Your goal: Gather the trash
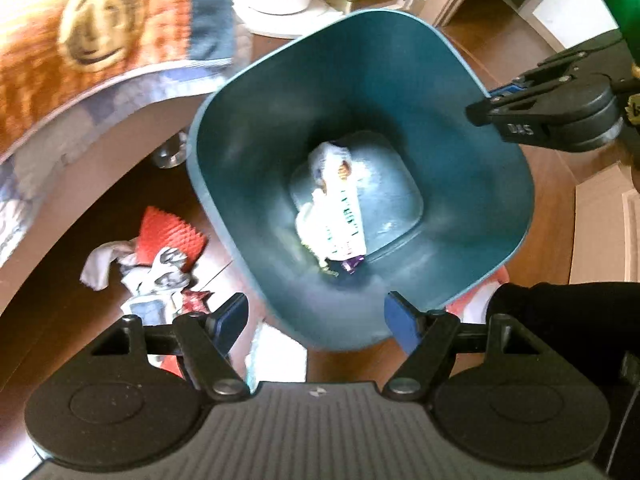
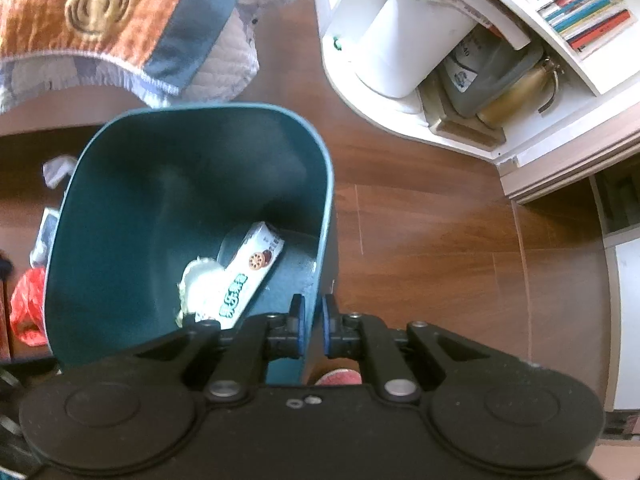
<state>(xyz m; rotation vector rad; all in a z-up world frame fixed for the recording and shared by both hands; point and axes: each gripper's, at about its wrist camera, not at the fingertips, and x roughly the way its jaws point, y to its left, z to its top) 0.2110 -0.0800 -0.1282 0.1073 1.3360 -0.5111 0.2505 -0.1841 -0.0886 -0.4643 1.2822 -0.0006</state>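
The right hand-held gripper (image 2: 313,320) is pinched onto the rim of the teal bin (image 1: 516,216), steadying it on the floor, with a snack wrapper (image 1: 340,216) already lying at the bottom. The left hand-held gripper (image 1: 316,320) hangs over the bin, jaws spread wide and holding nothing. More litter (image 1: 160,256) lies on the floor beside the bin, so I'd keep the bin steady and send the left one down for it.
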